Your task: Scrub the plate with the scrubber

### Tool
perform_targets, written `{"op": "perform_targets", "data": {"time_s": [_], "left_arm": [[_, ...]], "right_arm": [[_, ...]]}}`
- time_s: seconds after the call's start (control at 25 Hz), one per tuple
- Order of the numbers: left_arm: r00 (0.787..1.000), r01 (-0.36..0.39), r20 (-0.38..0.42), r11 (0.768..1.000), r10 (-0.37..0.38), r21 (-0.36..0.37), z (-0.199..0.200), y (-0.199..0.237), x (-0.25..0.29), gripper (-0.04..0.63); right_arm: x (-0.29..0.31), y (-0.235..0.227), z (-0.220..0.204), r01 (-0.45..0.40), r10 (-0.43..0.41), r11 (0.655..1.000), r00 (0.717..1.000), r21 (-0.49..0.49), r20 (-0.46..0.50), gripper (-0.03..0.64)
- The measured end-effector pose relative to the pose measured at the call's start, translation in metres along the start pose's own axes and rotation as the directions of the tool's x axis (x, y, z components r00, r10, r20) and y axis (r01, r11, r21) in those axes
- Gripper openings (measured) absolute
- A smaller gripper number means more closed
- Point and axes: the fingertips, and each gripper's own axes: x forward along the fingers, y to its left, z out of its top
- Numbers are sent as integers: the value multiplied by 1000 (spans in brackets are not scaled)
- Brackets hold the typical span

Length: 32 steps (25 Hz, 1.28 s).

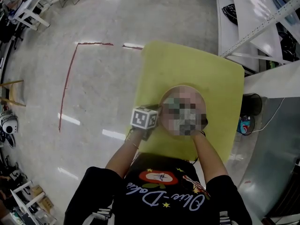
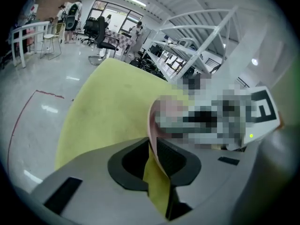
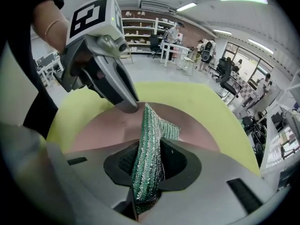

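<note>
Left hand-held gripper (image 2: 152,149) pinches plate (image 3: 112,125) by its rim; right hand-held gripper (image 3: 149,172) clamps scrubber (image 3: 149,144); risk: hard scrubbing levers plate from that narrow hold

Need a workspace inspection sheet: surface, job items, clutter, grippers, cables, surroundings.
Surface: yellow-green tabletop, holding only the plate.
Job's things: pink plate on the tabletop; green mesh scrubber over it, contact unclear.
Clutter: nothing seen.
Grippers: left hand-held gripper closed on the plate's rim; right hand-held gripper shut on the scrubber.
Cables: white cable on the floor right of the table.
Surroundings: red tape line on the floor, white racking, black bin.
</note>
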Motion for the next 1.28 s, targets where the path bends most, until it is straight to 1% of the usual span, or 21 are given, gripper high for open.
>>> {"op": "perform_targets", "data": {"time_s": [0.08, 0.16, 0.32, 0.44, 0.52, 0.8, 0.92, 1.0, 1.08, 1.16, 1.28], "left_arm": [[1000, -19, 1, 1000, 19, 21, -1, 0, -1, 46], [1000, -21, 5, 999, 21, 25, 0, 0, -1, 48], [1000, -18, 3, 999, 18, 28, 0, -2, 1, 46], [1000, -29, 7, 999, 29, 22, 2, -1, 1, 43], [999, -36, 6, 999, 36, 28, 2, -1, 0, 43], [998, -65, 14, 997, 65, 40, 0, 1, 2, 40], [995, -99, 14, 994, 99, 49, 1, 2, 2, 35], [993, -120, 16, 992, 120, 34, 2, 2, 1, 32], [991, -135, 15, 991, 135, 20, 2, 3, 1, 29], [989, -147, 12, 989, 147, 28, 3, 2, 1, 29], [988, -156, 15, 987, 155, 35, 4, 1, 2, 28]], "right_arm": [[0, 9, 1, -39, 39, 998, 999, -49, -5, 67], [-2, 14, 0, -73, 72, 994, 997, -86, -9, 67], [-6, 22, -5, -125, 124, 985, 992, -119, -19, 67], [-9, 32, -10, -164, 157, 964, 986, -208, -47, 67], [-9, 39, -11, -171, 163, 957, 985, -236, -56, 68], [-12, 64, -12, -192, 185, 951, 981, -242, -50, 69], [-15, 74, -11, -193, 188, 952, 981, -237, -42, 69], [-16, 78, -10, -186, 183, 956, 983, -228, -32, 69], [-17, 81, -10, -182, 182, 961, 983, -210, -23, 69], [-19, 81, -9, -180, 181, 966, 983, -185, -10, 71], [-24, 77, -4, -161, 168, 980, 984, -117, 52, 72]]}}
